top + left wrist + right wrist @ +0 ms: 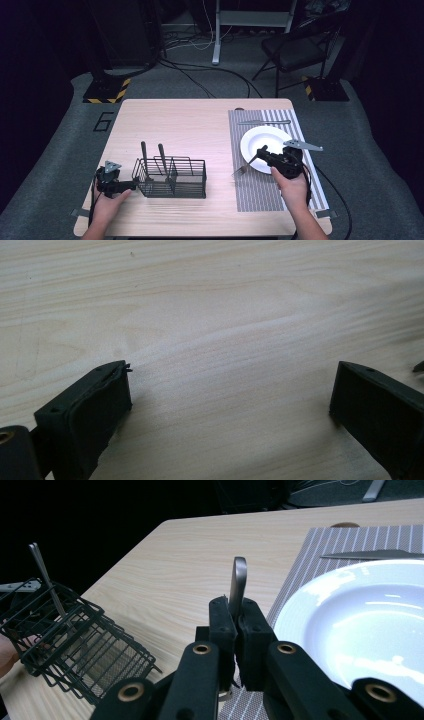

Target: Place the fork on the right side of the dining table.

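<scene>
Fork placement, halfway there

Our right tongs are clamped on the fork, just left of the plate; left tongs gape apart over bare worktop. Next we'd probably lower it gently.

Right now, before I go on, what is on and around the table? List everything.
fork: one, silver, held by its handle over the left edge of the placemat, beside the plate
plate: one, white, on the placemat
placemat: one, grey striped, right side of the table
knife: one, silver, on the placemat beyond the plate
wire basket: one, black, left front of the table
utensils in basket: two, dark handles, standing upright
table: one, light wood
chair: one, dark, behind the table
left tongs: open, by the basket
right tongs: shut on the fork
</scene>
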Available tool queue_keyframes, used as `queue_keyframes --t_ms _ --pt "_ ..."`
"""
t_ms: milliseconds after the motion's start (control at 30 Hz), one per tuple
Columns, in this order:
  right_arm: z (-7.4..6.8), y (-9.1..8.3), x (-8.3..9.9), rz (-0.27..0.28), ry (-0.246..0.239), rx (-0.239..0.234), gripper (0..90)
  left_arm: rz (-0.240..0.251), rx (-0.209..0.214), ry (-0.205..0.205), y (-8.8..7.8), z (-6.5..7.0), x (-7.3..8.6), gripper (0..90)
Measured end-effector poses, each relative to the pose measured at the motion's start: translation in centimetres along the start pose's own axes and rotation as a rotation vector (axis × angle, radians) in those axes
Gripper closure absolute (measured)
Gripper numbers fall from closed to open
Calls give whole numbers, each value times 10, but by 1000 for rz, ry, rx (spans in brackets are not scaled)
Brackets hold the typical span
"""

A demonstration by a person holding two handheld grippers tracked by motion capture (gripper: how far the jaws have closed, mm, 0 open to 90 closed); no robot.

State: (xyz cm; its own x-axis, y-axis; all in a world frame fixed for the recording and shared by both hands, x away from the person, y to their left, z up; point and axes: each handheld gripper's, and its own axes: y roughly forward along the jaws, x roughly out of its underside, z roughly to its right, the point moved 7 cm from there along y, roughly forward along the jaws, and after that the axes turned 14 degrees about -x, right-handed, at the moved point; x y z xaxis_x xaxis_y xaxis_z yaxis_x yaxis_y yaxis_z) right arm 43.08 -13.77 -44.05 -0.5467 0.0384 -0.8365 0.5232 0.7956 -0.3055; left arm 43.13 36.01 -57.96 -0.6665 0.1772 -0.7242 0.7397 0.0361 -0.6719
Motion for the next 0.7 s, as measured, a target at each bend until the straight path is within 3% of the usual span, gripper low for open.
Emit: queue_keyframes --t_ms 700 --pt "15 -17 16 21 36 38 868 0 0 -1 0 0 0 26"
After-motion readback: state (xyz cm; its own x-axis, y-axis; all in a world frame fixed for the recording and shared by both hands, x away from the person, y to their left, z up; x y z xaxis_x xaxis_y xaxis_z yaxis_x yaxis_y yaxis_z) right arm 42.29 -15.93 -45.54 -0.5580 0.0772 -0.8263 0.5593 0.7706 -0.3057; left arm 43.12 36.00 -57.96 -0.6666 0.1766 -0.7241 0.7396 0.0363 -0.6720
